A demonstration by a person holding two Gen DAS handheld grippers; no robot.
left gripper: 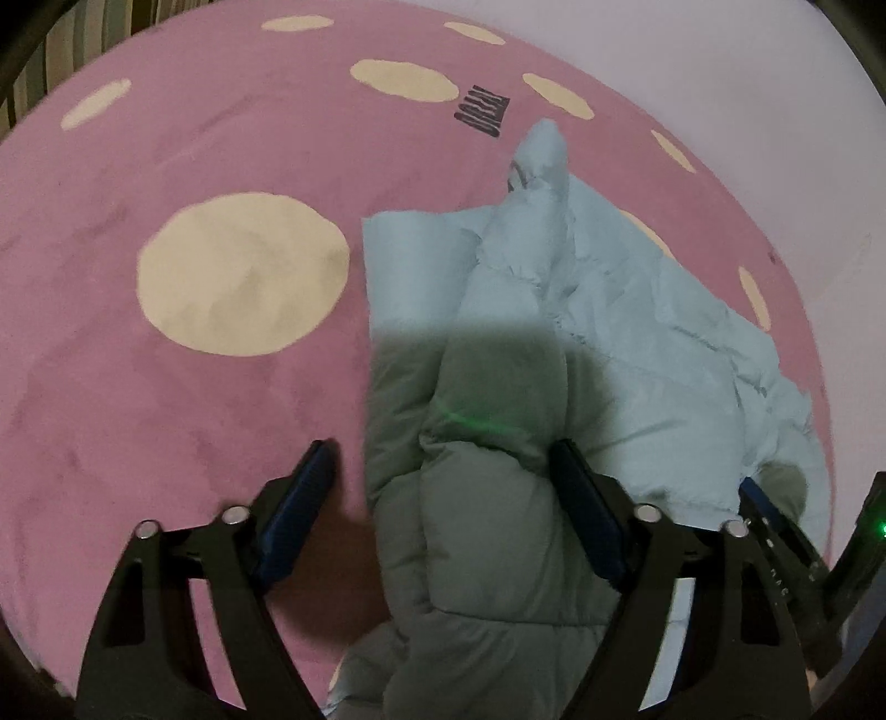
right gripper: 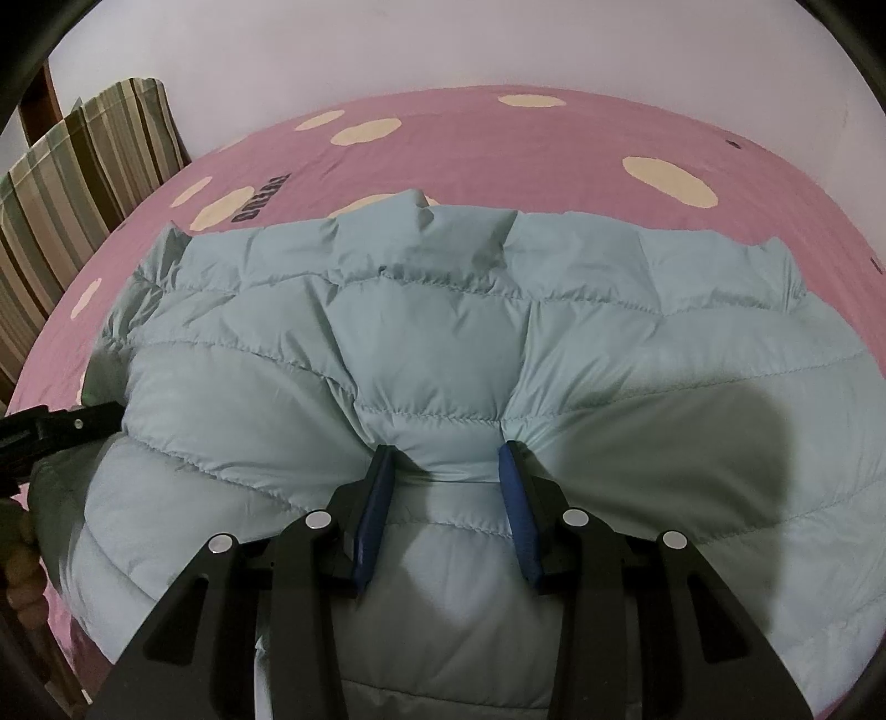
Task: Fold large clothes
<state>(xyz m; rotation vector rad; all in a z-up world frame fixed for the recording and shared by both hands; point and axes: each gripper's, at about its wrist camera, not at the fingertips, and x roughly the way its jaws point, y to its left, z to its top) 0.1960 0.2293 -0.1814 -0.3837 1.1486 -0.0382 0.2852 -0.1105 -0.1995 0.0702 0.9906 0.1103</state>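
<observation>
A pale blue quilted puffer jacket (right gripper: 432, 332) lies spread on a pink bedsheet with cream dots (right gripper: 498, 144). My right gripper (right gripper: 444, 454) is shut on a bunched fold of the jacket, and the fabric puckers toward its blue pads. In the left wrist view the jacket (left gripper: 637, 343) runs up the middle with a sleeve lying along it. My left gripper (left gripper: 443, 448) straddles the jacket's near edge: the right pad (left gripper: 576, 487) rests against the fabric, while the left pad (left gripper: 304, 498) stands clear over the sheet (left gripper: 166, 415). The right gripper (left gripper: 775, 515) shows at the right edge.
A green and brown striped cushion (right gripper: 72, 183) leans at the bed's far left corner. A pale wall (right gripper: 387, 50) backs the bed. A dark printed label (left gripper: 482, 111) marks the sheet beyond the jacket. The left gripper's black frame (right gripper: 55, 426) shows at the left edge of the right wrist view.
</observation>
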